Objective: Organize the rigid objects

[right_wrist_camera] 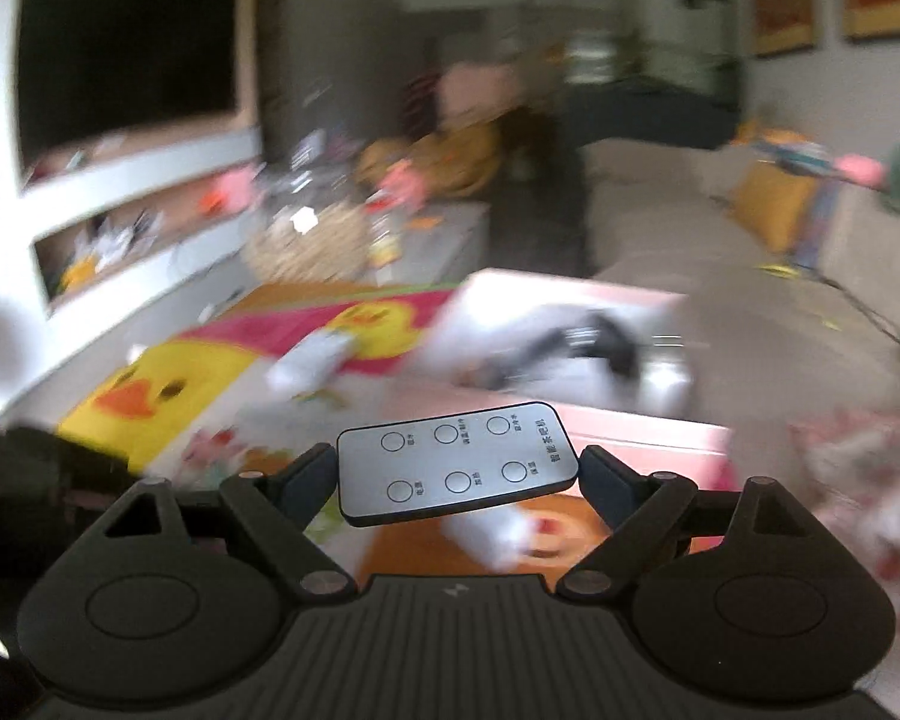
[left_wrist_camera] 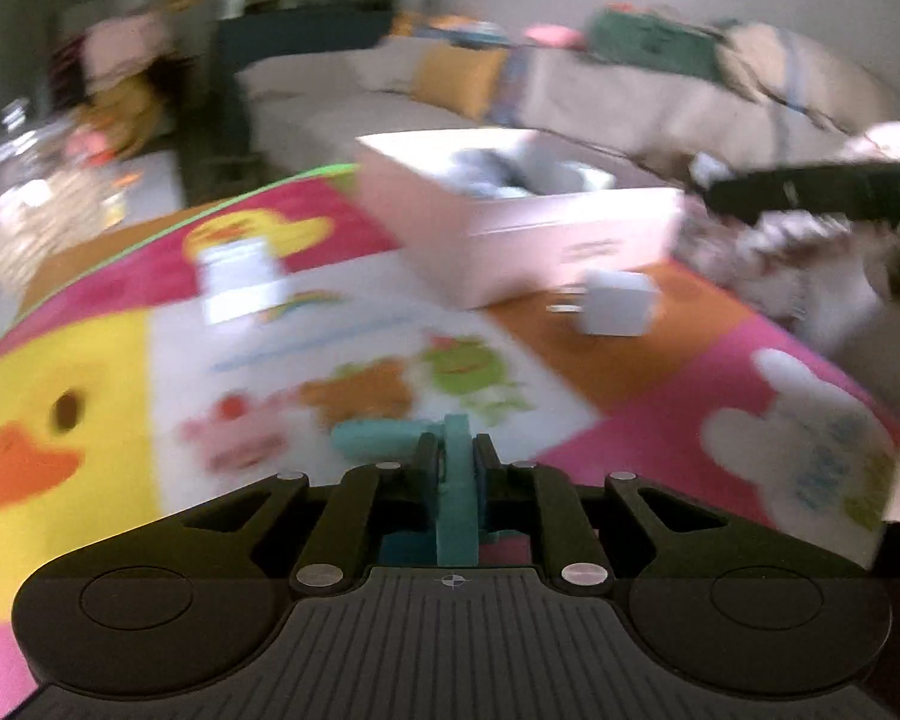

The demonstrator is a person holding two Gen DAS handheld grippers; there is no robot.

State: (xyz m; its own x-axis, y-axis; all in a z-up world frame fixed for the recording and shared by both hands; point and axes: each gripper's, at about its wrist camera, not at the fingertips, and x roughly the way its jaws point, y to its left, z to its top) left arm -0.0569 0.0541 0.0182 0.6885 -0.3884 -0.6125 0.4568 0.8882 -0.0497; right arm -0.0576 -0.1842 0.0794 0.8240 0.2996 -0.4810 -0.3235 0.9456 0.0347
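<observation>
My left gripper (left_wrist_camera: 455, 450) is shut on a teal plastic piece (left_wrist_camera: 456, 516), which stands upright between the pads above the colourful play mat (left_wrist_camera: 630, 420). My right gripper (right_wrist_camera: 457, 480) holds a flat grey remote control (right_wrist_camera: 456, 462) with round buttons, gripped by its two short ends. The remote hangs level above the mat, just before the pink box (right_wrist_camera: 642, 441). That pink box (left_wrist_camera: 510, 240) stands on the mat's far side with blurred dark and white things inside. Both views are smeared by motion.
A white bottle (left_wrist_camera: 240, 276) and a white plug adapter (left_wrist_camera: 615, 303) lie on the mat near the box. A beige sofa (left_wrist_camera: 630, 102) with cushions runs behind. Shelves and a dark screen (right_wrist_camera: 126, 54) stand at the left. A dark long shape (left_wrist_camera: 822, 192) crosses the right edge.
</observation>
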